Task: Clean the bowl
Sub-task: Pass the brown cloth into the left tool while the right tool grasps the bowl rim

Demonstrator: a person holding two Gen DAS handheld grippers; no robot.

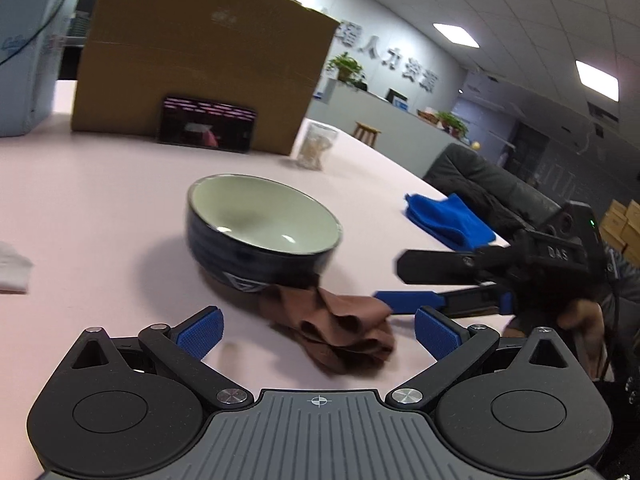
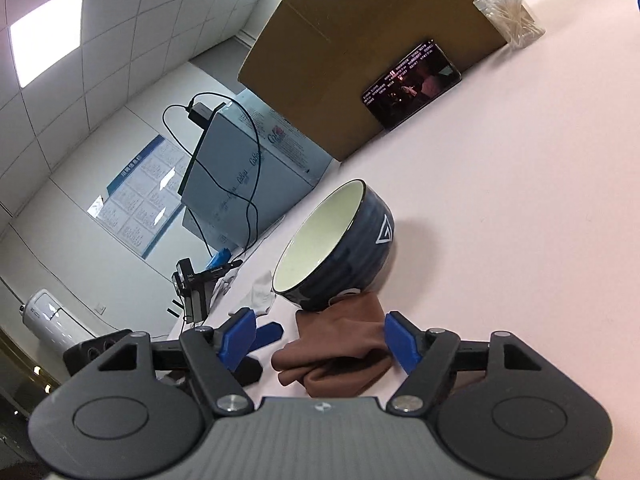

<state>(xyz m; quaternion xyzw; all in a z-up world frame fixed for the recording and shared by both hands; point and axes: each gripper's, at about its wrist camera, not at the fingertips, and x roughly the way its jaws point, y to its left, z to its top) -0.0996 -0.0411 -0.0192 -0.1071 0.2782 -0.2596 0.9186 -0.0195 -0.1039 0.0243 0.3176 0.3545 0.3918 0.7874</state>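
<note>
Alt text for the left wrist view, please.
A dark blue bowl sits on a pink table, a crumpled brown cloth beside its base. The left gripper and right gripper are open by the cloth.

Office room: pink bench (image 1: pixel 100 184) ahead of the gripper, grid ceiling (image 2: pixel 100 40) with bright light panels (image 1: pixel 456 35) overhead, reception counter (image 1: pixel 384 120) and potted plants (image 1: pixel 346 66) far right.
</note>
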